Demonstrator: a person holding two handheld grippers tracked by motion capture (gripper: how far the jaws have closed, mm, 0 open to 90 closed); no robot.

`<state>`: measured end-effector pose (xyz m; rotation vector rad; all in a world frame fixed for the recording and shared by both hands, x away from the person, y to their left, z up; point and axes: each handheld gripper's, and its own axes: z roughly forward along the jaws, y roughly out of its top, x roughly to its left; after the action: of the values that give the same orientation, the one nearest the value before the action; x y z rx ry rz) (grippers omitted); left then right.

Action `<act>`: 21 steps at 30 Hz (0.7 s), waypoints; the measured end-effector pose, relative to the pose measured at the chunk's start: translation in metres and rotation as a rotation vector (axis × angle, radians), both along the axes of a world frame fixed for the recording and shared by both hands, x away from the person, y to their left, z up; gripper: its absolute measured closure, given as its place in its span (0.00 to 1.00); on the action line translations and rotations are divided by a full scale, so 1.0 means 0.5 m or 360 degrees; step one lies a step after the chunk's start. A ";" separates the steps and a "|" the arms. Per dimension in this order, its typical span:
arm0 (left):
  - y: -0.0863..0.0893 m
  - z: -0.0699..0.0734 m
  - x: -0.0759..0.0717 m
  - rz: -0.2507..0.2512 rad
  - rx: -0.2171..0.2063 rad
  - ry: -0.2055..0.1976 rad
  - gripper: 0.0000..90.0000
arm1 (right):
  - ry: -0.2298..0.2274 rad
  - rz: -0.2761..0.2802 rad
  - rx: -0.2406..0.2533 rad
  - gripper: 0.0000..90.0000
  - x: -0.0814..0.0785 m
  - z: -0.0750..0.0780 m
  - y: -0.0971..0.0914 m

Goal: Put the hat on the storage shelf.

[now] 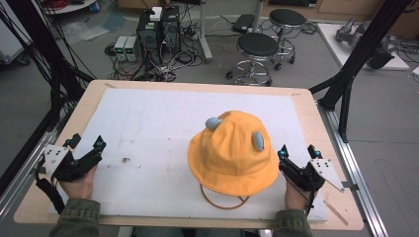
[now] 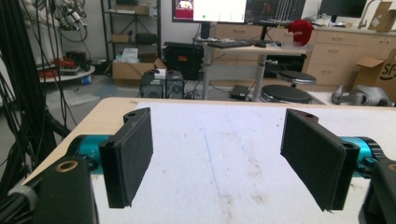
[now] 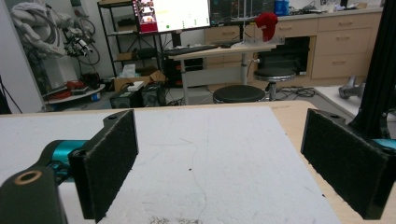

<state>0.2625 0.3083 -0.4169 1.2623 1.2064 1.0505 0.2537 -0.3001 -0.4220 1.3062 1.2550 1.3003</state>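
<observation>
A yellow bucket hat (image 1: 233, 151) with two grey ears lies crown up on the white mat (image 1: 148, 128), right of centre, and its brown chin cord (image 1: 222, 200) loops out toward the front edge. My left gripper (image 1: 87, 143) rests open at the mat's left edge, far from the hat. In the left gripper view the left gripper (image 2: 217, 158) has its black pads wide apart over bare mat. My right gripper (image 1: 298, 150) is open just right of the hat's brim. In the right gripper view the right gripper (image 3: 233, 163) holds nothing between its pads.
The wooden table (image 1: 306, 106) carries the mat. Beyond its far edge stand two black stools (image 1: 258, 47), computer towers (image 1: 158, 29) and tangled cables. A black frame post (image 1: 363, 47) rises at the right, and cables hang at the left.
</observation>
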 end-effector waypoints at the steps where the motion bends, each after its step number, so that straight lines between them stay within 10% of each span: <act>1: 0.000 0.000 0.000 0.0000 0.0000 0.0000 0.28 | 0.0002 0.0001 0.0005 0.11 0.000 0.000 0.000; 21: 0.016 -0.019 -0.017 0.0067 -0.0067 0.0079 0.27 | 0.0016 0.0033 0.0033 0.11 0.007 -0.003 0.007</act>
<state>0.2540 0.3163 -0.4264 1.2416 1.2913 1.0239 0.2572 -0.2965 -0.4233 1.3193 1.2683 1.3261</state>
